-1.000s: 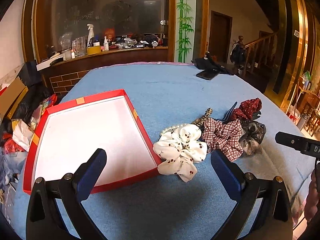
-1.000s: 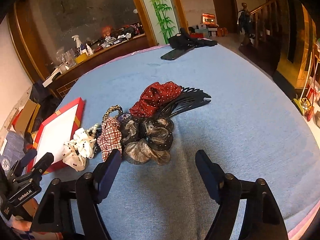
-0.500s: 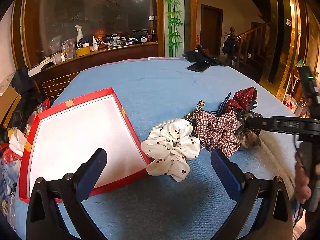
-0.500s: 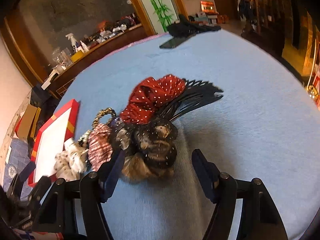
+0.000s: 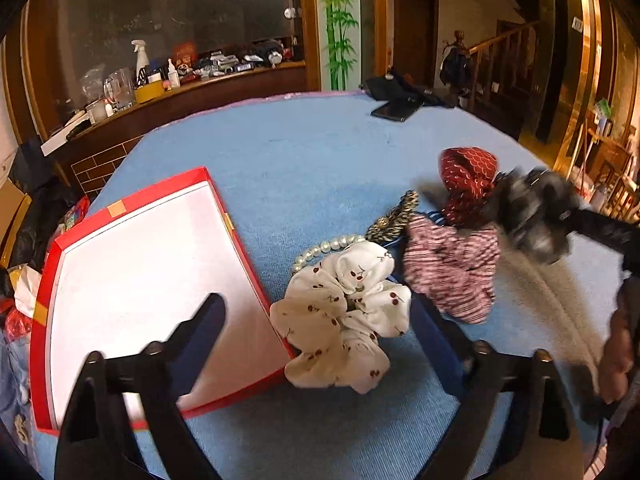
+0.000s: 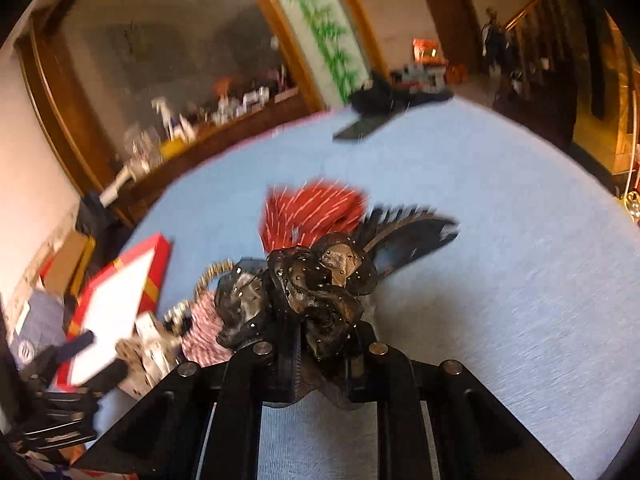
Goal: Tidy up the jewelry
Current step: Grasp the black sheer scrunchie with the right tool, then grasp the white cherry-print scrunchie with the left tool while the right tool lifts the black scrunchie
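Observation:
My right gripper (image 6: 316, 344) is shut on a sheer black-and-brown scrunchie (image 6: 308, 292) and holds it just above the pile; it shows blurred in the left wrist view (image 5: 532, 216). My left gripper (image 5: 320, 320) is open and empty, with a white cherry-print scrunchie (image 5: 344, 316) between its fingers. A red box with a white inside (image 5: 132, 280) lies to the left. The pile holds a plaid scrunchie (image 5: 452, 268), a red dotted scrunchie (image 5: 468, 180), a leopard-print band (image 5: 394, 216), a pearl strand (image 5: 328, 248) and a black comb clip (image 6: 408, 232).
The blue tablecloth (image 5: 304, 156) covers a round table. A black phone (image 5: 394, 110) and dark cloth lie at the far edge. A wooden counter with bottles (image 5: 168, 80) stands behind. Bags and cardboard sit on the floor at left (image 5: 24, 216).
My right gripper has closed on the black-and-brown scrunchie and lifted it from the pile. My left gripper has moved closer to the white scrunchie.

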`<control>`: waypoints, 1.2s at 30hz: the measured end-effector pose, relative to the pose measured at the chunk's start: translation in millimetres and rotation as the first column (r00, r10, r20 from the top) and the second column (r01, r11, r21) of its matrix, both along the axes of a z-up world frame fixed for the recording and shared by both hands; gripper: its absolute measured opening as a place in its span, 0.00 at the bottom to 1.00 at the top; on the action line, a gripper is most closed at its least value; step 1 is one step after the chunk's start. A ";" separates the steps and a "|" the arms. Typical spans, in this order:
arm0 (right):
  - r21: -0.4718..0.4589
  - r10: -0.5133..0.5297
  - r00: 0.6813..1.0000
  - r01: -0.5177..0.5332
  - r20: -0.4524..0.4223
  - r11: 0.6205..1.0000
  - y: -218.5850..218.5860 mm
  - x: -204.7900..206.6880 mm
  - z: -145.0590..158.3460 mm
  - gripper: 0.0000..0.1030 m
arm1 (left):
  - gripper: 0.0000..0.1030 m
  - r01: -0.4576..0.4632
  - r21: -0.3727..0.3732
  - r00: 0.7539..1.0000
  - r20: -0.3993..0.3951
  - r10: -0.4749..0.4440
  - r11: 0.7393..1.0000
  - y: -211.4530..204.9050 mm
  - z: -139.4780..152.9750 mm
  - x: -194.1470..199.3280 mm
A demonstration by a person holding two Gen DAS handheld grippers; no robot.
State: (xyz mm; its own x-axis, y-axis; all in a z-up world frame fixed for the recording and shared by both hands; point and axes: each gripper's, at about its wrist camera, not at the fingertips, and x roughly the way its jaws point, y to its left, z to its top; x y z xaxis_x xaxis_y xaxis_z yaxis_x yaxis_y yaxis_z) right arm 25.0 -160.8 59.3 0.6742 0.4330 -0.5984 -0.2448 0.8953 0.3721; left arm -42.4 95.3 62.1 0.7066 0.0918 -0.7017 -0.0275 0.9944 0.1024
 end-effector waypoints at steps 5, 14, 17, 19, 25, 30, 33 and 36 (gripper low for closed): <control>0.025 0.017 1.000 -0.018 0.005 1.000 -1.0 -1.2 4.3 0.15 | 0.71 -0.001 -0.008 0.999 -0.046 0.000 1.000 0.3 -15.0 16.3; 0.015 0.046 0.998 -0.046 0.034 0.999 6.0 -7.5 7.5 0.16 | 0.30 -0.067 0.013 0.997 -0.045 0.068 0.998 9.6 -21.1 27.0; 0.017 0.041 0.999 -0.041 0.036 0.999 4.6 -8.8 7.2 0.16 | 0.16 -0.099 -0.066 0.995 -0.038 0.097 0.993 23.7 -16.5 23.7; 0.018 0.039 0.999 -0.039 0.036 0.999 3.7 -10.3 7.1 0.16 | 0.11 -0.094 -0.100 0.995 -0.027 0.092 0.990 28.5 -12.1 20.1; 0.015 0.026 0.999 -0.027 0.040 1.000 4.1 -11.0 8.6 0.16 | 0.11 -0.083 -0.045 0.996 0.022 0.084 0.996 24.7 2.0 5.6; 0.016 0.025 0.999 -0.026 0.043 1.000 2.8 -11.2 9.2 0.16 | 0.11 -0.024 -0.102 1.000 -0.004 0.024 0.995 21.1 -1.0 -0.1; 0.019 0.021 0.999 -0.022 0.047 1.000 1.7 -11.7 10.1 0.16 | 0.11 0.019 -0.113 1.000 -0.019 -0.021 0.993 11.1 -4.6 -2.6; 0.034 0.007 0.999 -0.009 0.045 0.999 -2.7 -11.3 10.2 0.17 | 0.11 0.078 -0.104 0.996 -0.036 -0.082 0.992 -5.1 -9.4 -5.1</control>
